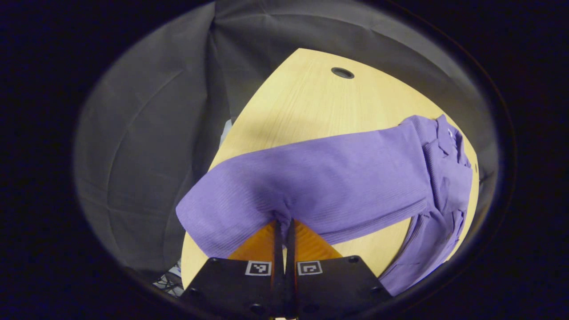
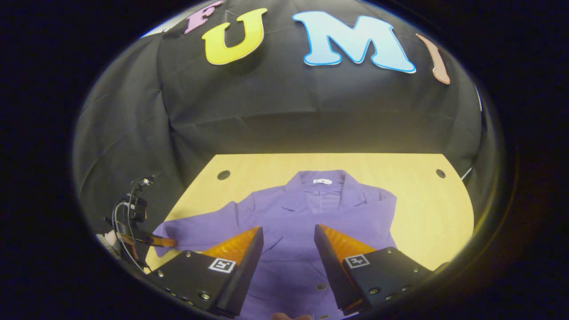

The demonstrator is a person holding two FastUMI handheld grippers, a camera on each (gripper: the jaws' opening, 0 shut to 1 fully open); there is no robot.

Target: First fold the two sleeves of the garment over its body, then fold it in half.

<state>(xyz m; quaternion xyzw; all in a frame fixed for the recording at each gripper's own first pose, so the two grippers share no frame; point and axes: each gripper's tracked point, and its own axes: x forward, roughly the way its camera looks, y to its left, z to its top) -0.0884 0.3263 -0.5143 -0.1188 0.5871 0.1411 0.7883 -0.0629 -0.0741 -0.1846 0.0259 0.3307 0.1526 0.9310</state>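
Left gripper (image 1: 283, 222) jaws pinched tight on the purple garment's (image 2: 306, 222) left sleeve (image 1: 311, 182), near its cuff end at the worktop (image 1: 311, 102) edge. Right gripper (image 2: 288, 238) jaws wide, holding nothing, hovering over the shirt body, which lies flat, collar toward the back wall. Risks: the thin pinch could slip mid-swing; dragging instead of lifting would skew the body; the sleeve may land bunched.

A purple garment (image 2: 306, 222) is seen spread collar-up on the wooden table (image 2: 426, 209), the right gripper (image 2: 288, 233) being held above its body with jaws apart, while the left gripper (image 2: 153, 241) is seen at its outstretched sleeve (image 2: 200, 224).
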